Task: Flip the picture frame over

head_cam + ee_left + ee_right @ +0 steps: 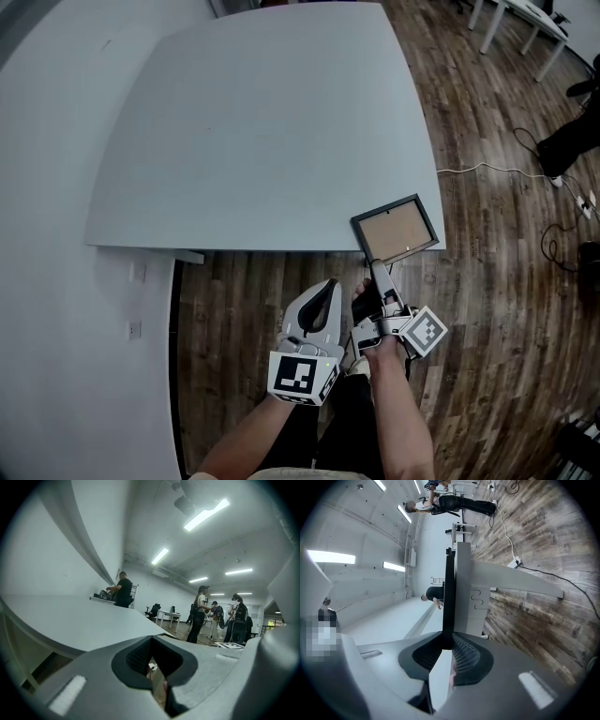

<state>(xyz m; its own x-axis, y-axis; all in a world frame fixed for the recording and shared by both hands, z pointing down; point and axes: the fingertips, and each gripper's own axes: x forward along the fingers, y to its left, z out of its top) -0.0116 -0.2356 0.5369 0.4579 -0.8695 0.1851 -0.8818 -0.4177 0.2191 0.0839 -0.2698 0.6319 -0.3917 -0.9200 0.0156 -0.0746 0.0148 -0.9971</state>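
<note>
The picture frame [396, 230], black-rimmed with a brown panel facing up, lies on the near right corner of the grey table [262, 122], its near corner past the table edge. My right gripper [378, 267] reaches in level from below and is shut on the frame's near edge. In the right gripper view the frame [449, 588] shows edge-on, running into the right gripper [447, 651] between the pads. My left gripper [323, 286] hangs below the table's front edge, left of the frame, jaws together and holding nothing; in its own view the left gripper [154, 660] shows only a thin slit.
Wooden floor [487, 309] surrounds the table, with a white cable [478, 169] running off its right side. White table legs [511, 23] stand at top right. Several people [206, 616] stand in the room beyond the table top [70, 616].
</note>
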